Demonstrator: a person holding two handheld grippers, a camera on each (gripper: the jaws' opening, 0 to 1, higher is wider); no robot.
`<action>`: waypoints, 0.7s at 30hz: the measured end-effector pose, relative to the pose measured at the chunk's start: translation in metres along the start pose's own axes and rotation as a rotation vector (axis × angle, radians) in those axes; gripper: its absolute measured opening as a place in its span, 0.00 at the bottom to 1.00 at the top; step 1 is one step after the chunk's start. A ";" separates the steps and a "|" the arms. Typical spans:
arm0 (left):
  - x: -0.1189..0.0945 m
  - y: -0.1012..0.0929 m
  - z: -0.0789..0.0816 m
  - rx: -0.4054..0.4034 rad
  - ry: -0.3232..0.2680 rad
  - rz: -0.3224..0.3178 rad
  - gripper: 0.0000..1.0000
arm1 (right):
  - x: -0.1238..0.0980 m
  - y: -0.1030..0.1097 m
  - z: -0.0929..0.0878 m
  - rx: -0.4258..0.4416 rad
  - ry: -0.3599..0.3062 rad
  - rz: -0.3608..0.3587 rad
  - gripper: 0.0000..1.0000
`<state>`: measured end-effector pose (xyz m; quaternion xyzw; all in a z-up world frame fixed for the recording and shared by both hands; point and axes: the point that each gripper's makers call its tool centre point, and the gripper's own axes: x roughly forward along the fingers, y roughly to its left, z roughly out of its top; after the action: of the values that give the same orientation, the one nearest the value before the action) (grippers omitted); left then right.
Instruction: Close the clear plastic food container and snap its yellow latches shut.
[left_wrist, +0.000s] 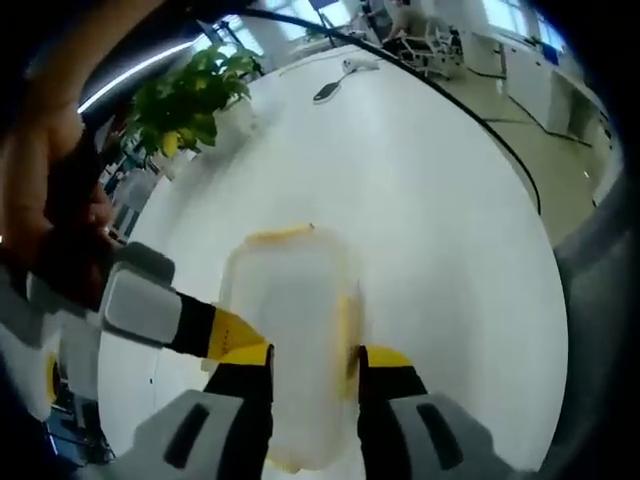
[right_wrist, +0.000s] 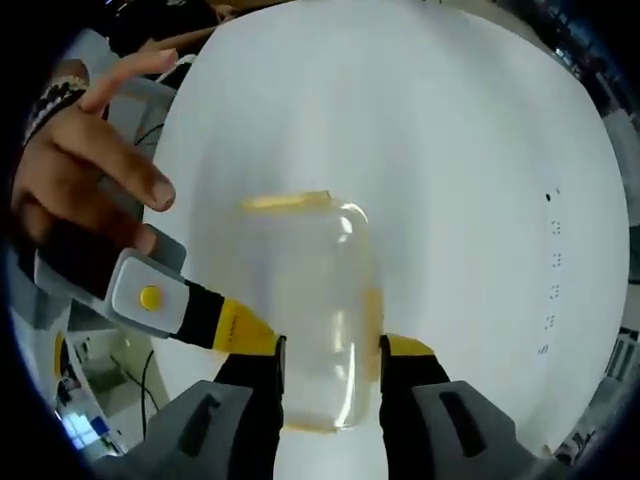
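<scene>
In the left gripper view a potted plant is seen at the far edge of the white tabletop, and a dark object beyond it. In the right gripper view a person's hand is seen at the left, fingers spread. The clear container lies on the tabletop in both views, lid on, between each gripper's spread fingers: left gripper, right gripper. Contact cannot be told.

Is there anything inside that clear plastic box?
Through the clear plastic food container only the white table shows, so it looks empty. Its near end is hidden by the right gripper straddling it; the same holds for the left gripper.
</scene>
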<state>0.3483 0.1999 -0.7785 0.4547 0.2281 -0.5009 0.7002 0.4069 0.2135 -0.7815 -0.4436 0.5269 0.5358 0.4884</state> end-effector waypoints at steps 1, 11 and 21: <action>0.000 0.000 0.000 0.000 -0.007 0.002 0.26 | -0.001 0.000 0.000 -0.003 0.002 0.000 0.34; 0.002 0.001 0.001 0.032 0.023 0.020 0.24 | 0.000 0.000 0.002 0.000 0.009 -0.001 0.32; 0.003 0.003 0.002 0.080 0.019 0.018 0.23 | 0.000 0.001 0.004 0.001 0.006 0.016 0.30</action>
<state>0.3515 0.1974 -0.7787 0.4892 0.2102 -0.4989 0.6838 0.4057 0.2171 -0.7810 -0.4410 0.5322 0.5379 0.4826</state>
